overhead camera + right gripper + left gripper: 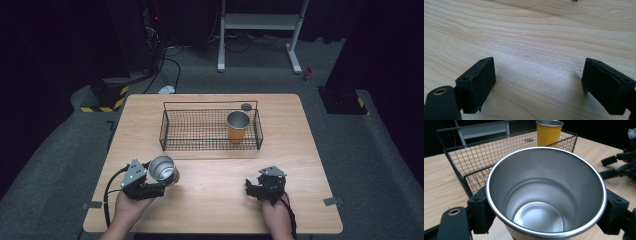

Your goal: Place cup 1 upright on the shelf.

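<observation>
- Steel cup, silver, round, open-topped [163, 169]: held in the left claw [159, 181], tilted so its mouth is turned up toward the high view; located near the front-left of the light wooden worktop [210, 210], just in front of the basket.
- In the left gripper view the same steel cup [546, 192] is seen from above the rim; inside is bare, nothing in it; black pads [479, 213] are pressed against both sides of the cup wall.
- Left claw: clamped on the steel cup; gripped from below by the person's left hand [131, 206], w/ a black cable trailing off to the left.
- Right claw [256, 189]: jaws spread wide, nothing btwn them; rested low at the worktop, front-right, well apart from the cup. Held by the right hand [274, 212].
- In the right gripper view both black pads [477, 82] are seen standing far apart over bare wood grain [536, 50].
- Black wire basket, rectangular, shallow [200, 131]: set at the worktop's middle-back, its handle bar upright along the rear.
- Orange cup w/ a steel rim [238, 127]: stood upright inside the basket, toward its right end; also seen at the top of the left gripper view [549, 132], behind the held cup.
- Small dark round disc [246, 106]: lying on the worktop just behind the basket's right rear corner; what it is cannot be told.
</observation>
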A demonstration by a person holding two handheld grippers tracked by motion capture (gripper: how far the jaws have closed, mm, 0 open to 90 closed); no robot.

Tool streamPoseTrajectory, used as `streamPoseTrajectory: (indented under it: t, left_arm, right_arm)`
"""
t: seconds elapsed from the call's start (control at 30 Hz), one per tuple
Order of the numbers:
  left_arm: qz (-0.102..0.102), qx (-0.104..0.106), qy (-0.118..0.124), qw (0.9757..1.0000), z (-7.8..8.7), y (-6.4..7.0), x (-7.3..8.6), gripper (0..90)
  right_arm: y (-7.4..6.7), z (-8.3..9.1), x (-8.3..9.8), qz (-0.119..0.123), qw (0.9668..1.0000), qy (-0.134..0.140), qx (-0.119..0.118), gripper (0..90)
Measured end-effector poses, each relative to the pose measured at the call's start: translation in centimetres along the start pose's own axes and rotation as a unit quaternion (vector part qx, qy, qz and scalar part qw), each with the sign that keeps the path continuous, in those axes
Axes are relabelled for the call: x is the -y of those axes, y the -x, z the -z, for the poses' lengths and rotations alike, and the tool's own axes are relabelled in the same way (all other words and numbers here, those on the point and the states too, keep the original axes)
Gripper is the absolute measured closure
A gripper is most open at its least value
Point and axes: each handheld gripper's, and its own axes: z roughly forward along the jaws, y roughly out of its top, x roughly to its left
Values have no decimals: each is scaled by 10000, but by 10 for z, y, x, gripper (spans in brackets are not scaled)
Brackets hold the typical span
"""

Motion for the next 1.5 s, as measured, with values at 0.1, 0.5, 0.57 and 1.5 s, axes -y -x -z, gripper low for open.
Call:
streamPoseTrajectory:
  t: [0.1,0.5,0.57,1.5]
  left_arm:
    - [77,-57,22,10000,-5,4,-6,188]
    - [70,-214,155,9996,-13,12,-25,188]
    - [11,-247,171,9995,-14,13,-29,188]
    - [-61,-292,178,9994,-27,17,-49,188]
  right_arm:
    - [1,0,0,66,10000,9,-44,118]
    - [1,4,3,147,9997,0,-179,125]
    - [1,4,4,169,9997,-3,-184,128]
    - [7,5,5,283,9991,-22,-302,110]
